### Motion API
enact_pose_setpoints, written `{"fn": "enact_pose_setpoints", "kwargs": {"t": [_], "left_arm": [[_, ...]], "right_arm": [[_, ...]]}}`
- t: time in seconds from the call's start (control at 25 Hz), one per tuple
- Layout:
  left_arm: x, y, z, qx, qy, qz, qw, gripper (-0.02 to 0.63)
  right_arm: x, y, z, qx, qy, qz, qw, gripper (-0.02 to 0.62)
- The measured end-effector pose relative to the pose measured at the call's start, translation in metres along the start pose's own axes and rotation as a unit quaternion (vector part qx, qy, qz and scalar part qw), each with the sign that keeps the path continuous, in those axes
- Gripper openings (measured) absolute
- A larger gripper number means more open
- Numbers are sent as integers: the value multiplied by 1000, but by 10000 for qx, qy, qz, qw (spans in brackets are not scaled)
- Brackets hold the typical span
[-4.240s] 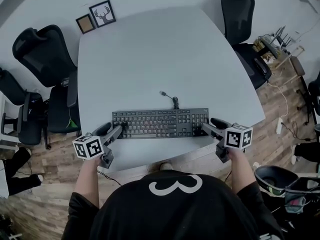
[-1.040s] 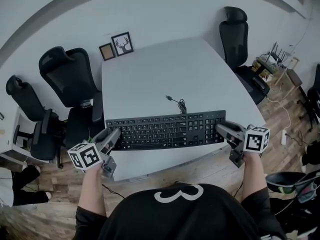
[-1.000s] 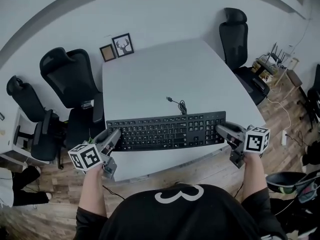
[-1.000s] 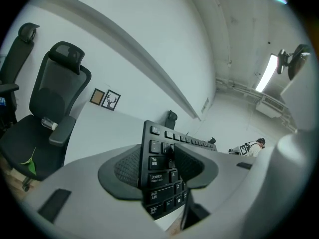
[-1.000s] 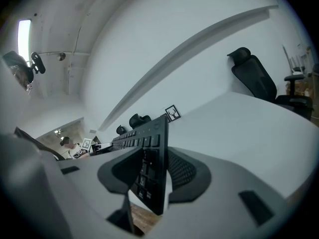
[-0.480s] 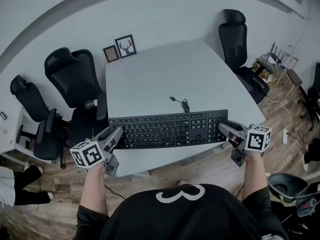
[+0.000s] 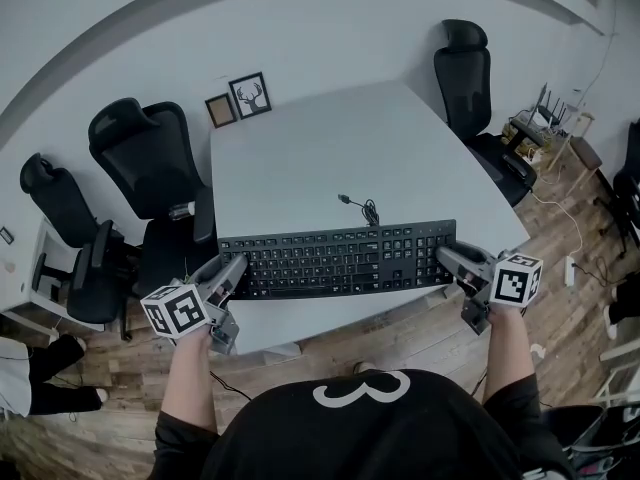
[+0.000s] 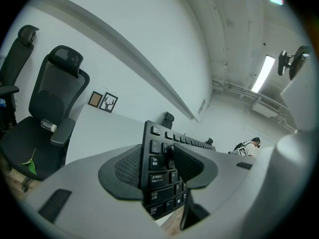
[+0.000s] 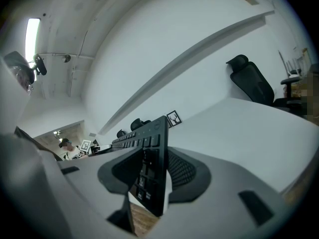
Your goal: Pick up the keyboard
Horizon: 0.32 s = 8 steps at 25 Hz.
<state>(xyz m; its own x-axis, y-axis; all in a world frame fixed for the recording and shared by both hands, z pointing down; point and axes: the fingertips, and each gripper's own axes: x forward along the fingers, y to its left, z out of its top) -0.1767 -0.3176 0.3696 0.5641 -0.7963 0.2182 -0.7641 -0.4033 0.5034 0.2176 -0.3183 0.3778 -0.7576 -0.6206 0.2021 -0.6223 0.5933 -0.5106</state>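
Observation:
A black full-size keyboard [image 7: 338,258] hangs lifted above the near edge of the grey table [image 7: 320,158], held level by both ends. My left gripper [image 7: 232,273] is shut on its left end, and in the left gripper view the keyboard [image 8: 162,176] stands edge-on between the pads. My right gripper [image 7: 448,261] is shut on the right end, where the keyboard [image 9: 149,171] also sits clamped between the jaws. Its cable [image 7: 362,208] trails back onto the tabletop.
Two small framed pictures [image 7: 238,101] stand at the table's far left corner. Black office chairs [image 7: 140,158] line the left side and another chair [image 7: 468,68] stands at the far right. Wooden floor [image 7: 400,328] shows beneath the keyboard's near edge.
The keyboard stayed clamped at both ends and barely shifted over the last second. Compared with several seconds ago, it has been lifted off the table.

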Motion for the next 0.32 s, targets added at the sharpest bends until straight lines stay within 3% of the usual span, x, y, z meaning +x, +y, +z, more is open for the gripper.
{"fn": "enact_pose_setpoints", "kwargs": {"t": [0.32], "left_arm": [[-3,-2,3,27,-36,13,10000,196]], "right_arm": [[1,0,0,-10,-114,11,9999,152]]}}
